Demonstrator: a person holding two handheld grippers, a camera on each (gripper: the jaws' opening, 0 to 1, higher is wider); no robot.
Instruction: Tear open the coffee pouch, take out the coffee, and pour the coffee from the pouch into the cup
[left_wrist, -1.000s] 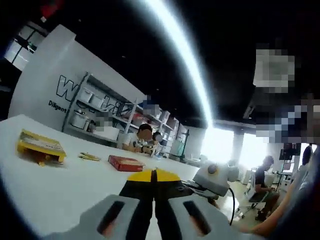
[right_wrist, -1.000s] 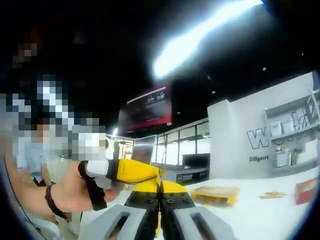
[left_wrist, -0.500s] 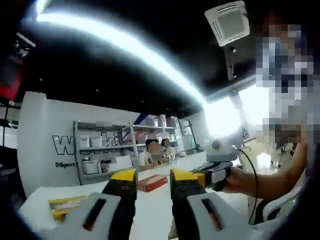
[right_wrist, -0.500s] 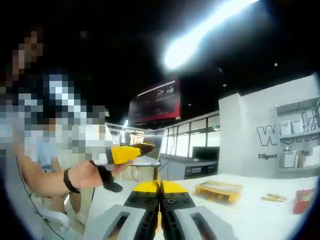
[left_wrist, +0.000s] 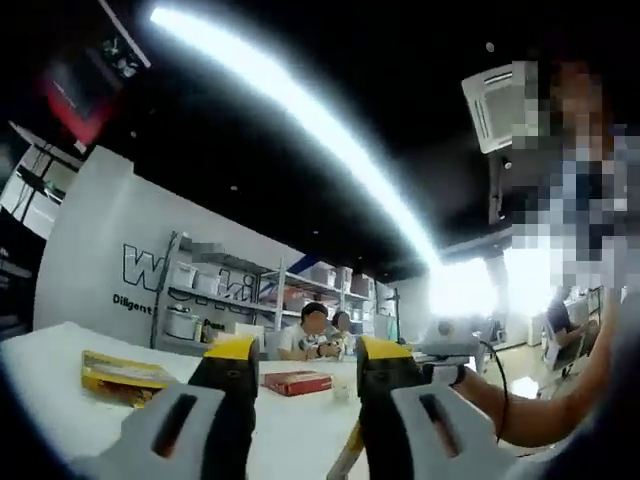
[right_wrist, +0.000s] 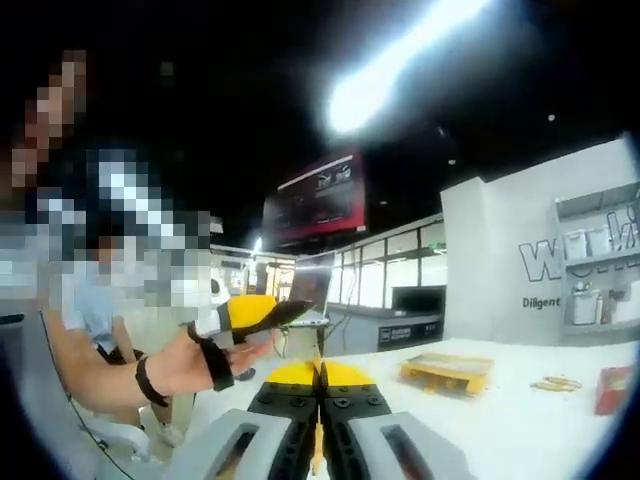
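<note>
My left gripper (left_wrist: 308, 358) is open, its yellow-tipped jaws wide apart above the white table (left_wrist: 60, 400). A thin yellow strip (left_wrist: 345, 458), seemingly part of the coffee pouch, shows low between them, touching neither. In the left gripper view the right gripper (left_wrist: 440, 350) enters from the right in a person's hand. In the right gripper view my right gripper (right_wrist: 320, 370) is shut on a thin yellow edge, apparently the coffee pouch (right_wrist: 317, 452). The left gripper (right_wrist: 255, 312) is held up to the left, apart from it, by a strapped hand.
On the white table lie a flat yellow box (left_wrist: 120, 372) (right_wrist: 447, 370), a red box (left_wrist: 297, 382) (right_wrist: 612, 388) and some small sticks (right_wrist: 552, 383). People sit at the table's far end before shelving (left_wrist: 250, 305). A person's arm (left_wrist: 530, 420) fills the right side.
The left gripper was shut one second ago and now stands open. It has drawn away from the right gripper, up and to the left. The right gripper stays shut.
</note>
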